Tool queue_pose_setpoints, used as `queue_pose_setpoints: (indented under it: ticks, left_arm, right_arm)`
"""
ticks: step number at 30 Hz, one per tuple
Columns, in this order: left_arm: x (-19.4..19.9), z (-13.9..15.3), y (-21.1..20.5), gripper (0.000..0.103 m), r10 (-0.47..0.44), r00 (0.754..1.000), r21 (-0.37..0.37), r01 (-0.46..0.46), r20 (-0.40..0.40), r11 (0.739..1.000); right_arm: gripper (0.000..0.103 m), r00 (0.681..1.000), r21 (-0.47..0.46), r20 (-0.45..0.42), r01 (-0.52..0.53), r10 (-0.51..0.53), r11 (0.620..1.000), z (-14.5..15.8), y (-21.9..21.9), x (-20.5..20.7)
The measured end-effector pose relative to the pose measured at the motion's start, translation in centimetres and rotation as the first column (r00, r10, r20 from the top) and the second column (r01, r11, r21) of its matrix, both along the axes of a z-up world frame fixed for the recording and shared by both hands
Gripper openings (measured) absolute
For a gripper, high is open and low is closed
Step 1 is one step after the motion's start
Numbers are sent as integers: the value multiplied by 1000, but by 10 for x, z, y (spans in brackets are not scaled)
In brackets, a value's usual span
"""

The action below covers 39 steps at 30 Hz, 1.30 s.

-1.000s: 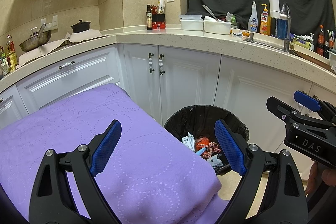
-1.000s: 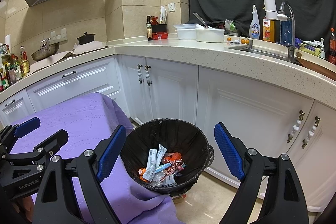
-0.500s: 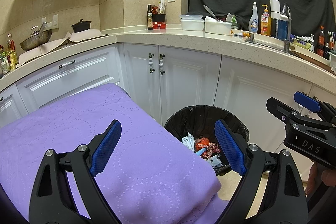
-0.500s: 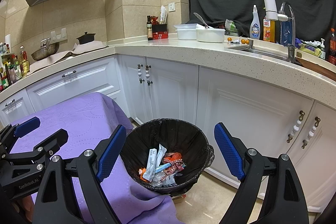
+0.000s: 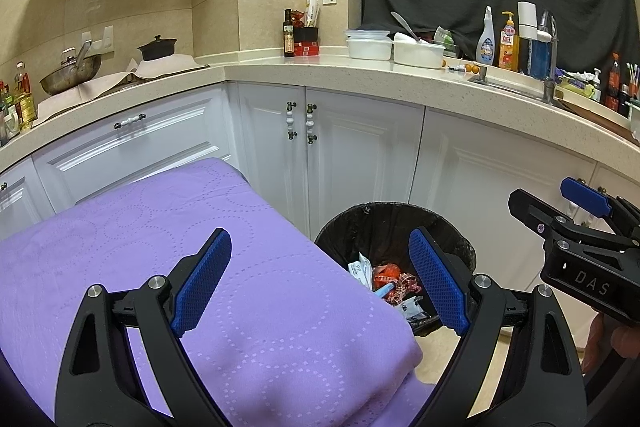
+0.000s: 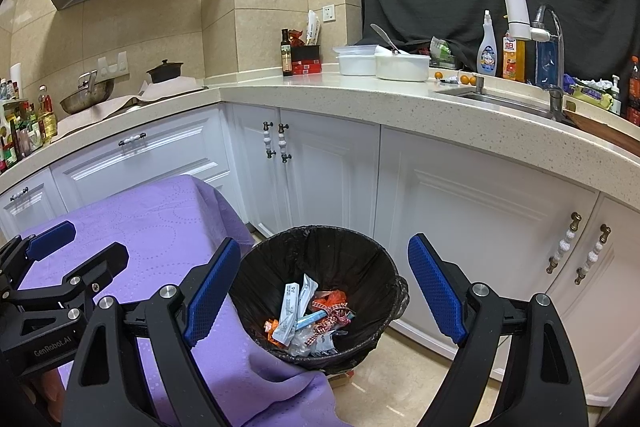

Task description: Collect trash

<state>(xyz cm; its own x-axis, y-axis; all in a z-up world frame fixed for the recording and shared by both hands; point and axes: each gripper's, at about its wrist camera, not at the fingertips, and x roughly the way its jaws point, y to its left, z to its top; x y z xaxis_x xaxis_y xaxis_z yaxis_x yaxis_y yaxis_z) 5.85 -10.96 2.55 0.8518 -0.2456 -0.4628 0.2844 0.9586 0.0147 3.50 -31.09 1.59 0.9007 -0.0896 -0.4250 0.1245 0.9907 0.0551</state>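
Both grippers idle, jaws spread wide, nothing between the pads. Left gripper (image 5: 320,283) hangs over the purple cloth (image 5: 200,267) covering the table; right gripper (image 6: 324,287) hangs above the bin (image 6: 320,291), which stands on the floor just beside the table's corner, in front of the white cabinets (image 6: 460,227).

Trash (image 6: 308,319) already lies at the bottom of the bin's black liner: white sachets, an orange wrapper, a red-checked scrap, something blue (too small to say what). Cloth surface shows bare in both views; no loose litter visible on it or on the floor strip near the bin.

Judgement: collection looks done or nearly so, with the hands parked between steps. If anything remains, it sits outside these views. Next move would call for finding a stray piece, bringing one open gripper down around it, closing, then carrying it over the bin's rim (image 5: 384,205) before letting go. Cloth edge drapes against the bin, so snagging the fabric is the thing to watch.
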Motion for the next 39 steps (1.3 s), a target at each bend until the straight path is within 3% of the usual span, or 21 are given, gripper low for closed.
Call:
queue_pose_setpoints:
  ticks: [30,39]
  left_arm:
    - [1,1,-14,98,3,1000,24,-4,24,1000]
    - [12,2,6,98,44,999,6,-44,-16,999]
  right_arm:
    - [83,1000,-3,-1,-4,4,1000,-1,0,1]
    - [84,999,-12,-8,-42,42,999,0,9,11]
